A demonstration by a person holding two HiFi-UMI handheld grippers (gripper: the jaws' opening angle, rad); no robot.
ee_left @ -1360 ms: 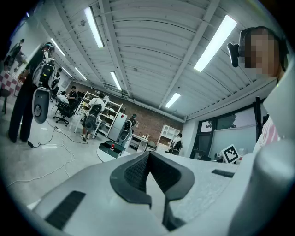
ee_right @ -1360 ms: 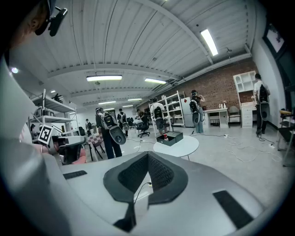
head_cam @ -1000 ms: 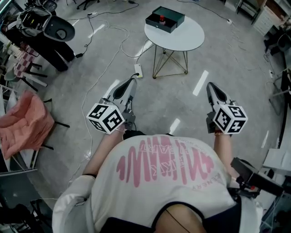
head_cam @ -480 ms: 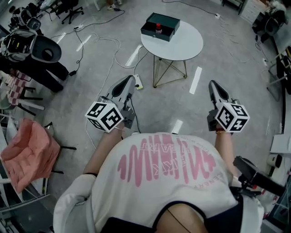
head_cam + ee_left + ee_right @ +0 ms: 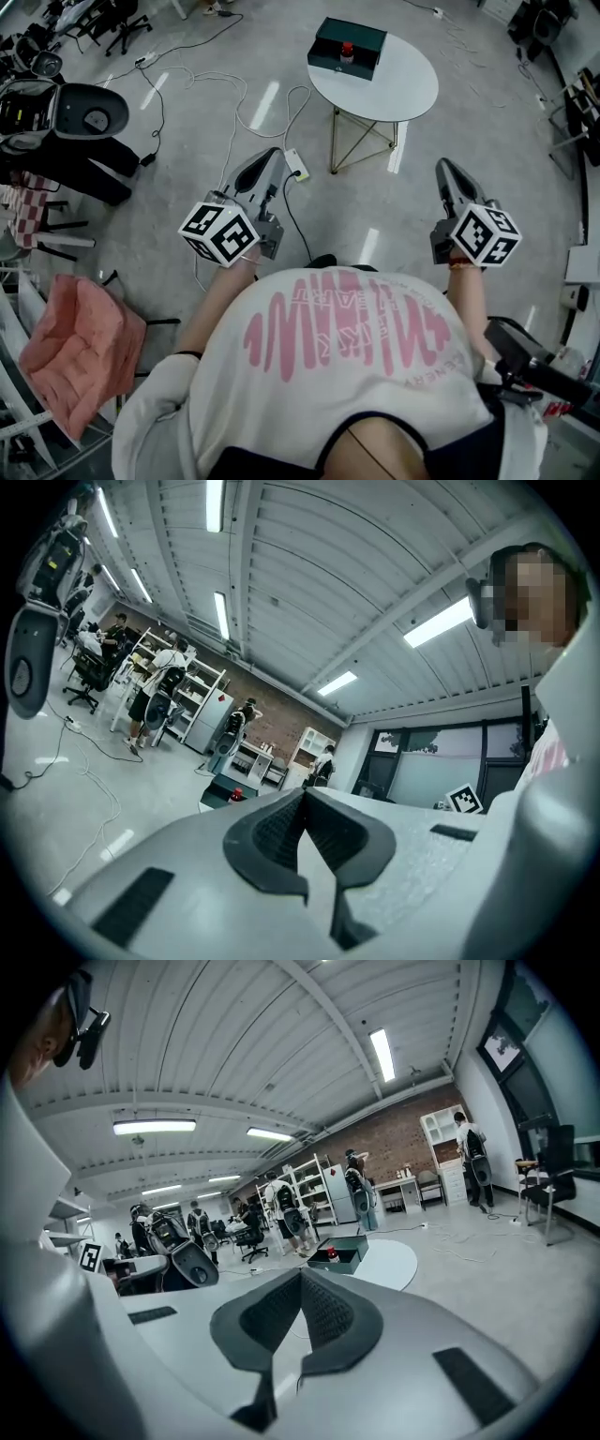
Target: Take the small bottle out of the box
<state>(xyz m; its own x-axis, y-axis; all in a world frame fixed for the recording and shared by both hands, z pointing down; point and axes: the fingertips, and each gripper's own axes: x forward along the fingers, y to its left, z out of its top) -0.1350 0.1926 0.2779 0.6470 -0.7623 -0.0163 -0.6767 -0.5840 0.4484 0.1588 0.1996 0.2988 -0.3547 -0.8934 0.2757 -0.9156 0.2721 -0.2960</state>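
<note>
The left gripper and right gripper are closed and empty, since the bottle sits in its box on the table well ahead, probably beyond reach.

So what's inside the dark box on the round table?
A small bottle with a red cap stands inside the box. The box wall hides its lower body, and the rest of the interior is too small to make out.

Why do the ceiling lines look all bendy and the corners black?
Left gripper view and right gripper view: the wide-angle lenses bow the ceiling beams and blacken the corners. Head view: ceiling lights leave bright streaks on the floor.
</note>
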